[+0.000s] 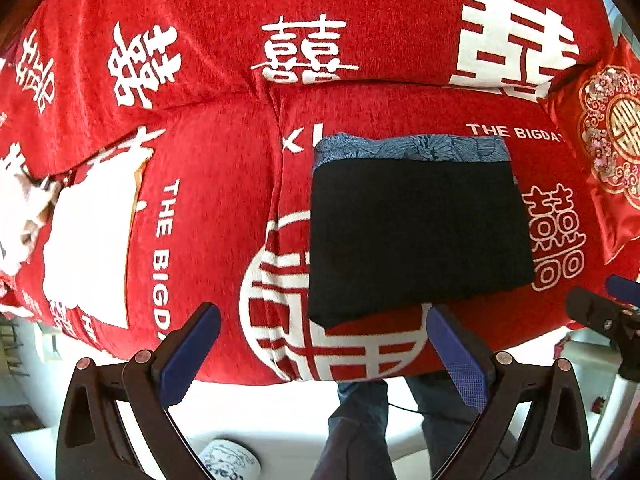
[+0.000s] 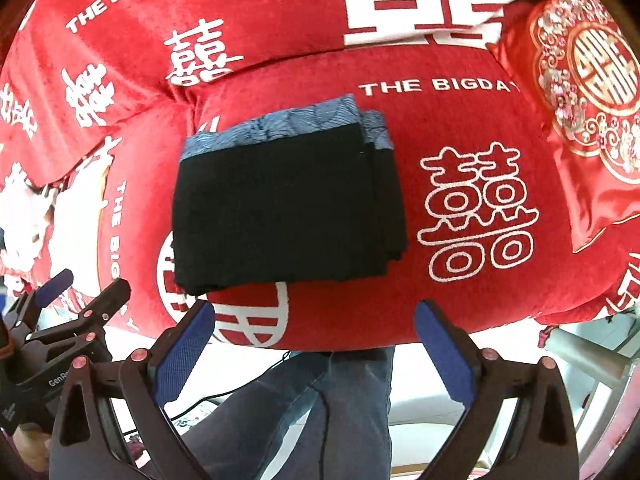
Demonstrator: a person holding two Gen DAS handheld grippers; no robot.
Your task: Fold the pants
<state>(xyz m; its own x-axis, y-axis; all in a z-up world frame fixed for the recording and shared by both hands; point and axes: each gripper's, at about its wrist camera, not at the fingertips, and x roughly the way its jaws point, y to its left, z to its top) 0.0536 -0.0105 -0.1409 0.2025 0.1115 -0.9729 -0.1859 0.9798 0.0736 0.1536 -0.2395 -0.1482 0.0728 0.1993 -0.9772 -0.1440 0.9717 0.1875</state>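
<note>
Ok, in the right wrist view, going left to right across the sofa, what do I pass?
Left tool at the frame edge → folded black pants with blue patterned waistband → white outlined double-happiness character on the red sofa cover → red satin cushion with gold embroidery.

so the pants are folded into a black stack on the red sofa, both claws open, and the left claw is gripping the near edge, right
Not quite. The left claw grips nothing: the left wrist view shows its jaws spread wide, with the near edge of the pants lying apart from them. The rest holds: the pants are a folded black stack on the red sofa, and the right claw is open too.
</note>
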